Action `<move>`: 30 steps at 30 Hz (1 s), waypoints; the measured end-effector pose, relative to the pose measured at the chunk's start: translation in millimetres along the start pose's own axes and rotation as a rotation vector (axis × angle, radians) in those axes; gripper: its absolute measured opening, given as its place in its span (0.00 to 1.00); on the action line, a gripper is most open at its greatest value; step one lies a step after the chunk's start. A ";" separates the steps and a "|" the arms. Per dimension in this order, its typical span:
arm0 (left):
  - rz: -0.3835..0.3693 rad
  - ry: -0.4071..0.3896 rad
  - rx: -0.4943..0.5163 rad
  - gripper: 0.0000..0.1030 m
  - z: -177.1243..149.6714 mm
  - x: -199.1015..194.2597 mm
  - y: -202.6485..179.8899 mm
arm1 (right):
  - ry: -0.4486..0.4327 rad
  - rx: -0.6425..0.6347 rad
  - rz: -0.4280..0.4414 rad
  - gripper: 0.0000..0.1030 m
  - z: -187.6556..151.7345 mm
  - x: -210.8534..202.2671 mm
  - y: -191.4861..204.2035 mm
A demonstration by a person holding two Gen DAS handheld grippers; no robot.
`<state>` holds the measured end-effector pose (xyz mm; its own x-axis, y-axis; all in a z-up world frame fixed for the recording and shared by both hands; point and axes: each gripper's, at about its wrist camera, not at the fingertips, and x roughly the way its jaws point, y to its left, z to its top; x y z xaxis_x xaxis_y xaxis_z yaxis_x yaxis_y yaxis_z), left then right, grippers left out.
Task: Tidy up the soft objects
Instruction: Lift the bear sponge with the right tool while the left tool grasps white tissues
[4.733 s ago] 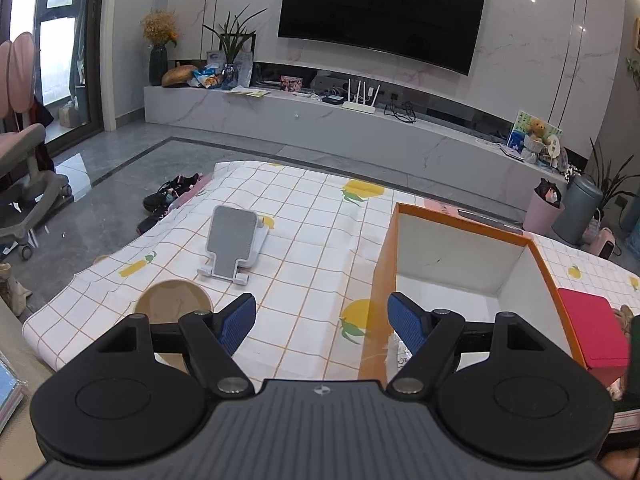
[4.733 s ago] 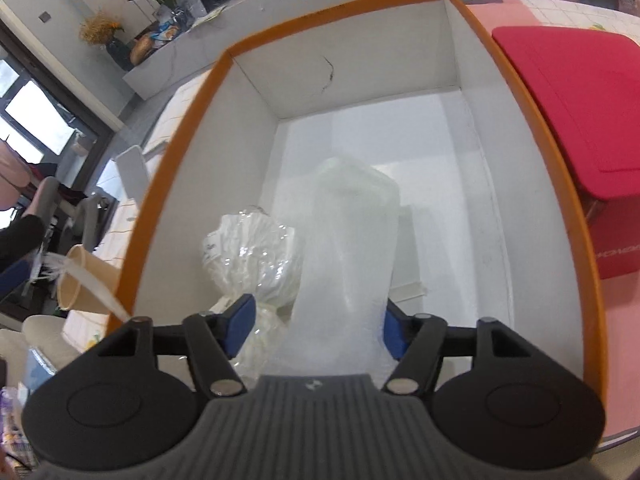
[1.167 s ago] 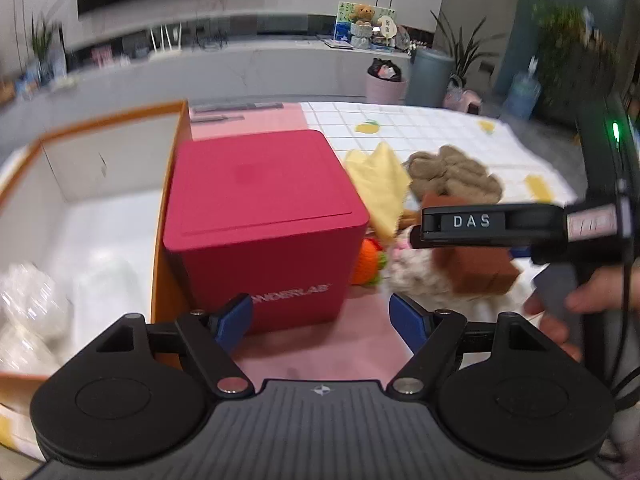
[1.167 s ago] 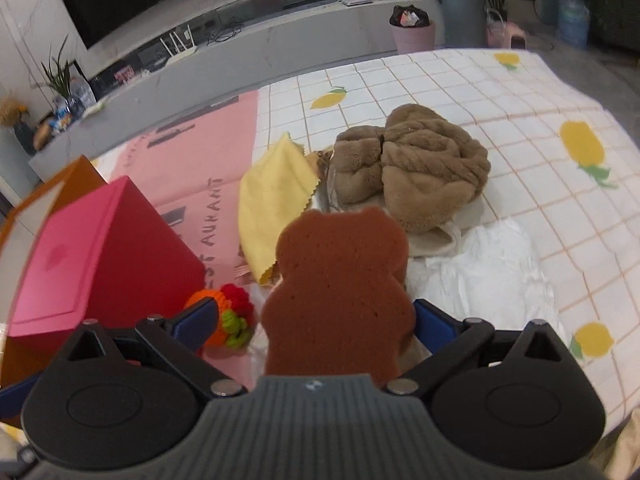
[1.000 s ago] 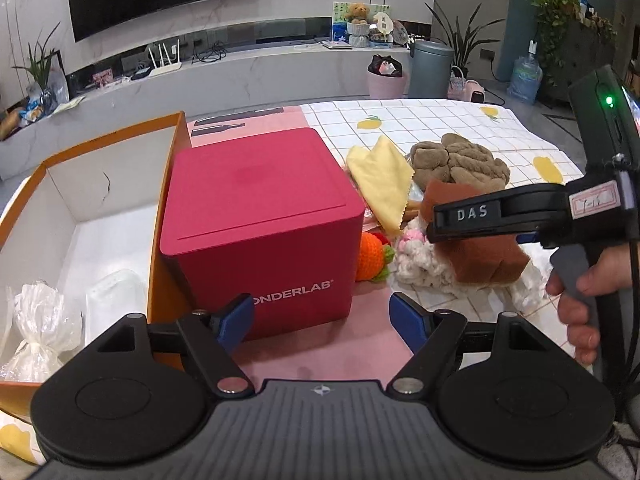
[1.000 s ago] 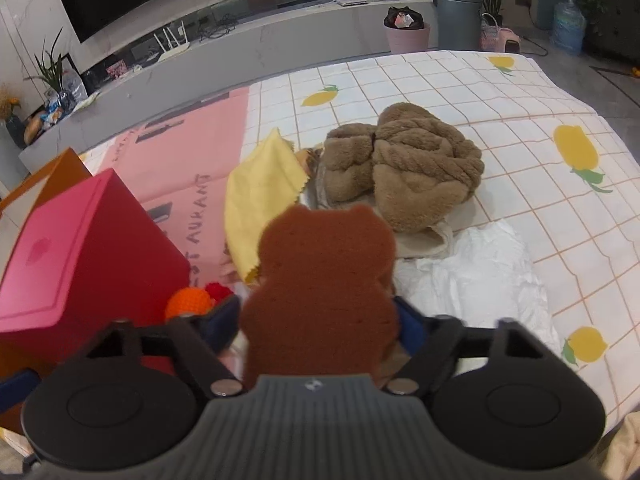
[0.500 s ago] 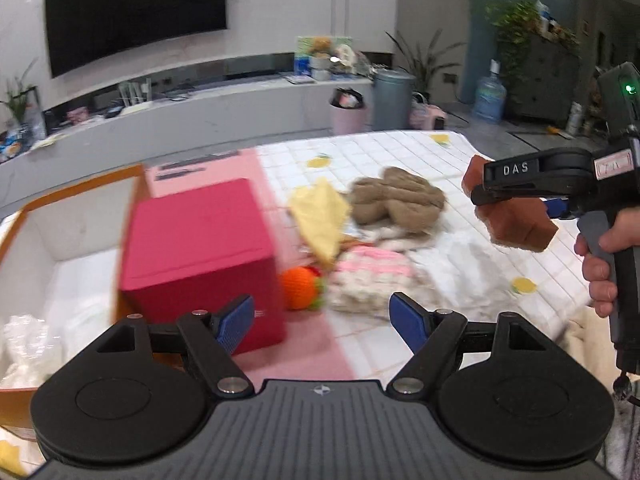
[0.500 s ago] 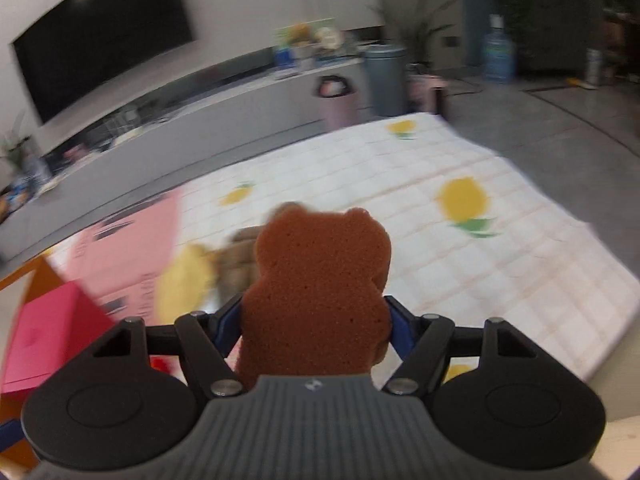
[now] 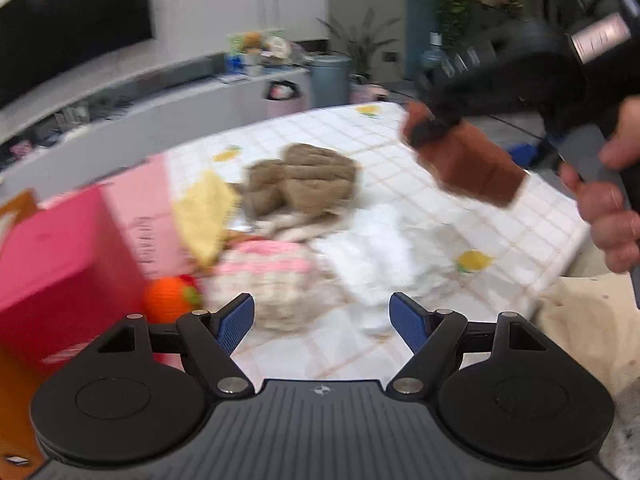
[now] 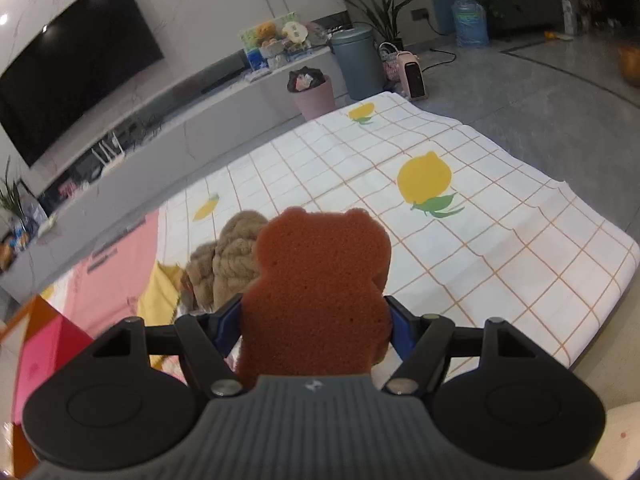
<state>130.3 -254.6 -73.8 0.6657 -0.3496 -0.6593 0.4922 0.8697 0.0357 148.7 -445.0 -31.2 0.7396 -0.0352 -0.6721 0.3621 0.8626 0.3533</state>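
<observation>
1. The left tool (image 9: 322,318) is seen with its blue pads apart and nothing between them.
2. A brown sponge (image 9: 468,164) is clamped in the right tool (image 9: 436,128), held by a hand (image 9: 612,208) above the checked cloth (image 9: 420,184).
3. A brown plush (image 9: 304,178), yellow cloth (image 9: 204,212), pink knit (image 9: 268,276) and orange toy (image 9: 166,300) are seen beside a red box (image 9: 60,268).

wall TV (image 10: 76,68) upper left, big and dark | grey bin (image 10: 356,62) + pink bin (image 10: 314,94) top centre | water jug (image 10: 470,24) upper right | pink heater (image 10: 412,76) beside the grey bin
</observation>
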 end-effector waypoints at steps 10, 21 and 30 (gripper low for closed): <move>-0.070 0.117 -0.107 0.88 18.1 64.0 -50.4 | -0.087 0.090 -0.155 0.70 19.1 -17.1 -51.8; 0.024 0.171 -0.200 0.90 37.7 115.0 -61.4 | -0.032 0.101 -0.126 0.69 15.8 -2.5 -60.5; 0.064 0.121 -0.218 0.90 34.8 117.6 -66.0 | -0.050 0.077 -0.122 0.70 13.5 -9.2 -59.0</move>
<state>195.7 -365.3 -127.6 0.6133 -0.2588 -0.7463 0.3097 0.9479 -0.0741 128.2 -502.4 -37.1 0.7141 -0.1637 -0.6806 0.4916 0.8095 0.3211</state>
